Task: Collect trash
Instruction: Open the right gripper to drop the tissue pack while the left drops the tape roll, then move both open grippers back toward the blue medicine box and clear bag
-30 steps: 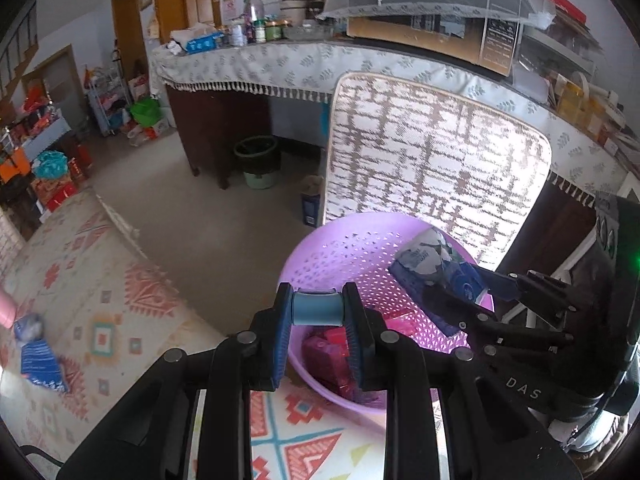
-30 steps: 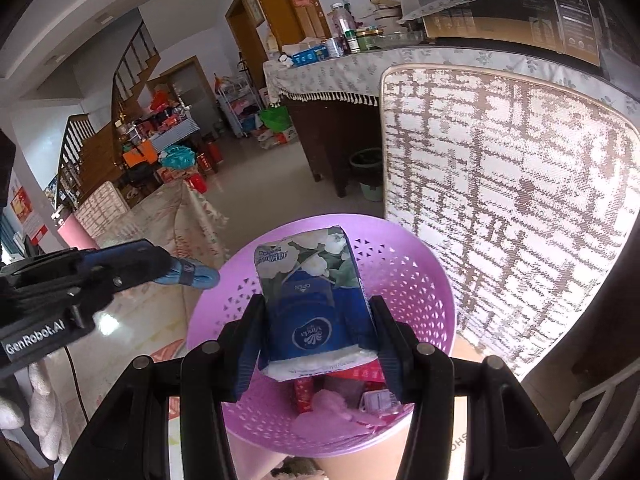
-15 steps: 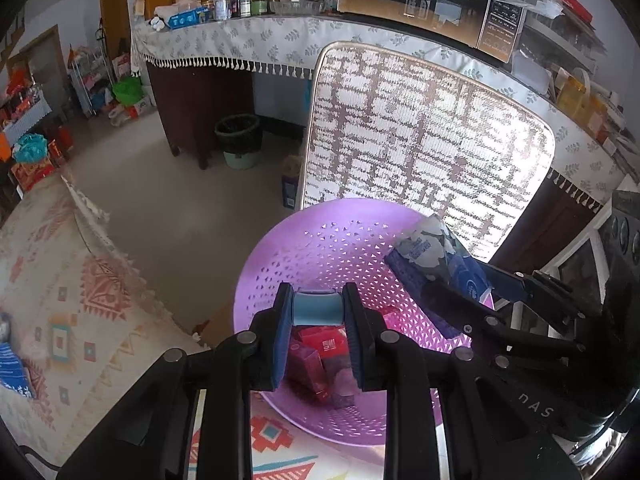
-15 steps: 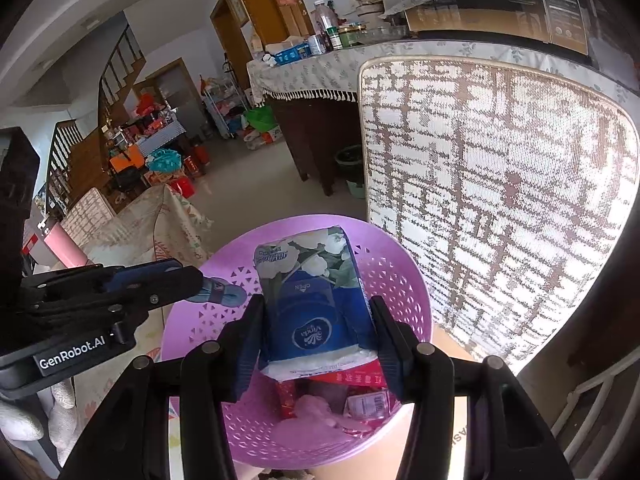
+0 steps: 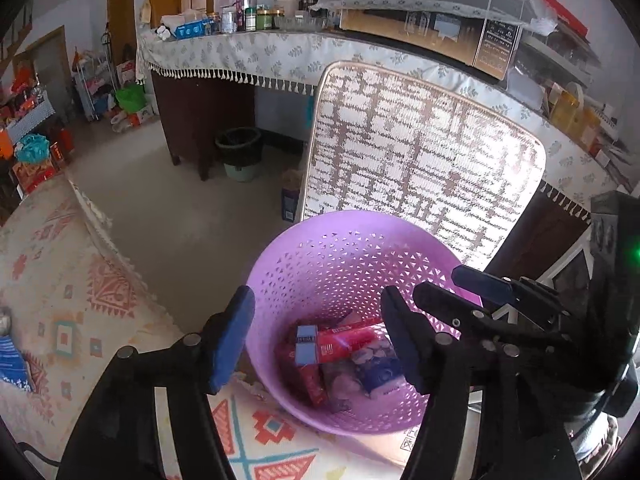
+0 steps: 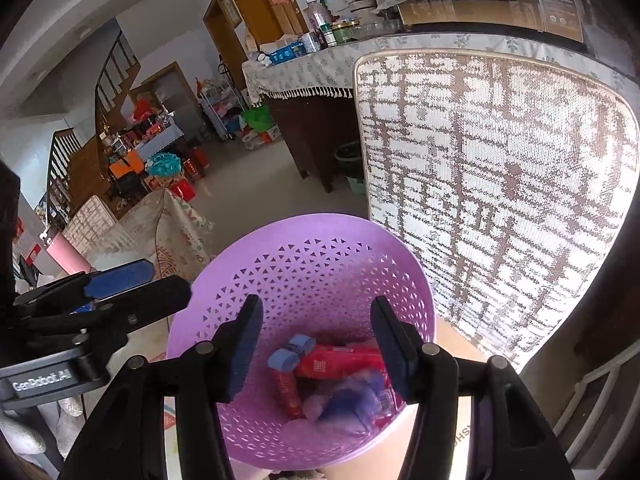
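Blue packet (image 6: 352, 404) in purple basket (image 6: 320, 240) blurred; print unreadable.

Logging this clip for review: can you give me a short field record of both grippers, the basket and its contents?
left gripper: open, empty, above the basket
right gripper: open, empty, above the basket
basket: purple, perforated, upright
contents: blue roll, red packets, blue tissue pack at the bottom
backdrop: patterned cushion behind the basket

The purple basket (image 6: 304, 264) mouth lies unobstructed; a mattress (image 6: 500, 176) stands just behind.
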